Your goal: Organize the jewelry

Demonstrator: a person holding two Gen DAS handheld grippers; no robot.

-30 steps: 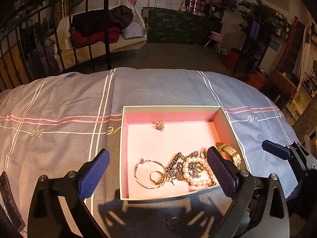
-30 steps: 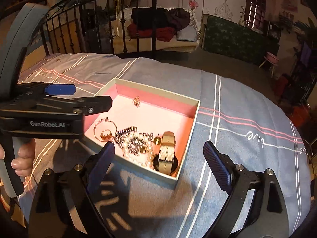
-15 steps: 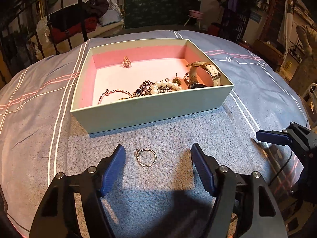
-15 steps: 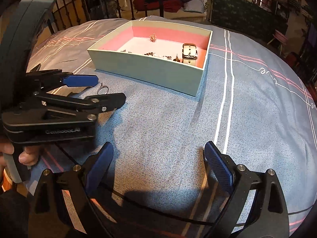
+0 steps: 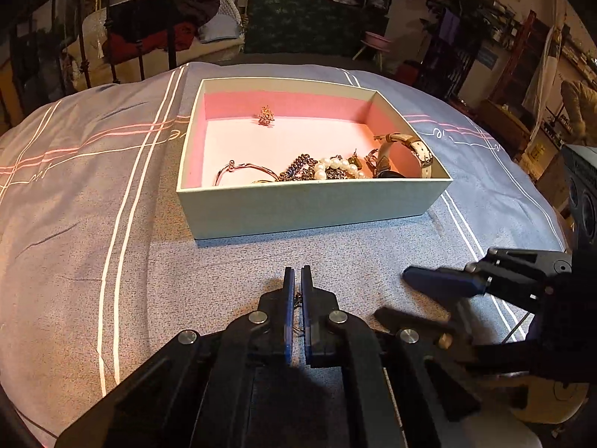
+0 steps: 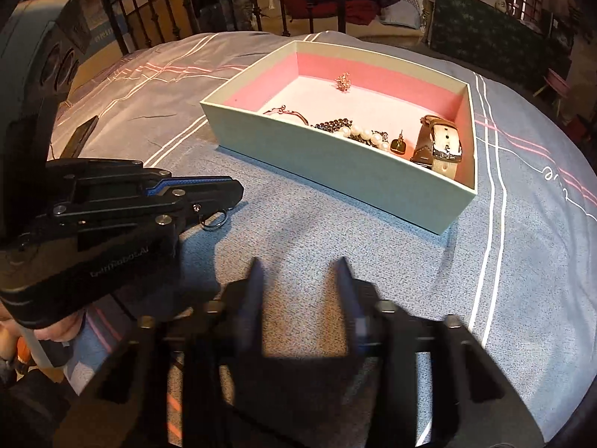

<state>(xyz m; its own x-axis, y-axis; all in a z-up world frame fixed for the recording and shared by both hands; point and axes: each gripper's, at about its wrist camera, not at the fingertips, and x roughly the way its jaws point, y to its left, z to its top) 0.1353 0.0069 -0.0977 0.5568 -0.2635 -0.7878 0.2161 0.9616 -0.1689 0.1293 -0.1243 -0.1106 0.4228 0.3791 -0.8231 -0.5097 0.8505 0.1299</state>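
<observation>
Low centre, the left gripper [image 5: 297,280] pinches a thin metal ring [image 6: 215,219]; lower right, the right gripper [image 6: 298,291] gapes part-open, empty, near the pale-green pink-lined box [image 5: 313,205]

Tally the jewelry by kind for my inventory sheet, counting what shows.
Ring, in the left gripper: 1
Watch: 1
Bangle: 1
Pearl strand: 1
Dark chain: 1
Gold charm: 1
Earring: 1
Total: 7

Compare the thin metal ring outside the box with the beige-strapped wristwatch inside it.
The thin metal ring is pinched in the left gripper over the bedspread; the beige-strapped wristwatch rests in the pink-lined box. The ring is a slim bare loop; the watch is bulkier, with a strap. Both are jewelry.
</observation>
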